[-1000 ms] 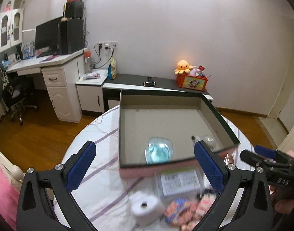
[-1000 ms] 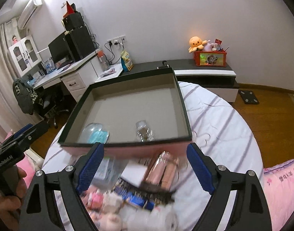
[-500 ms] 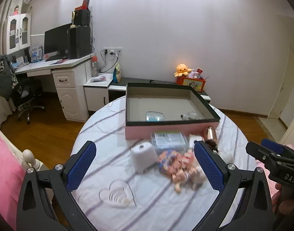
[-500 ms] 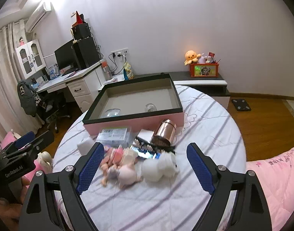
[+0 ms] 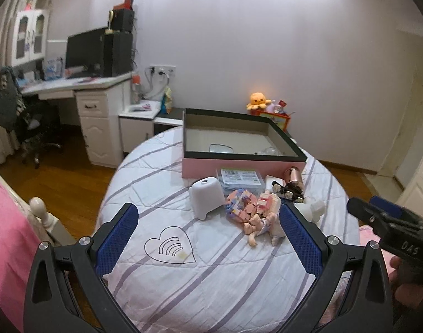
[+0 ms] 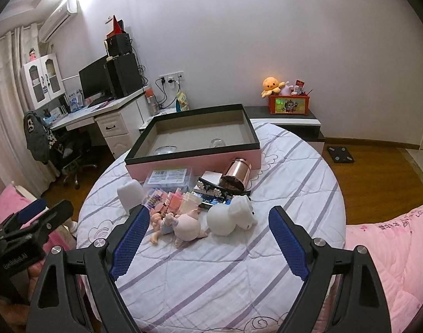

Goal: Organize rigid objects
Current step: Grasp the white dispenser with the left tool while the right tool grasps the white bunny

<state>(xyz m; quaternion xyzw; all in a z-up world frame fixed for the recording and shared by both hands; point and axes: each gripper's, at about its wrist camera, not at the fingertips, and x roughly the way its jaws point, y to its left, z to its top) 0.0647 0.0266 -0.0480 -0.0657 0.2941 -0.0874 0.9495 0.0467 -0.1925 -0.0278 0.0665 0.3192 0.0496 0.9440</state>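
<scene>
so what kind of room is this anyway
Most likely a bedroom at home: pink bedding at the edges, a white desk with a monitor and office chair, and an air conditioner above the curtains.

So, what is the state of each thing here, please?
Box: open, no lid, two clear items inside.
Copper can: lying tilted on the pile.
Clear case: shut, label up.
Left gripper: open, empty.
Right gripper: open, empty.
</scene>
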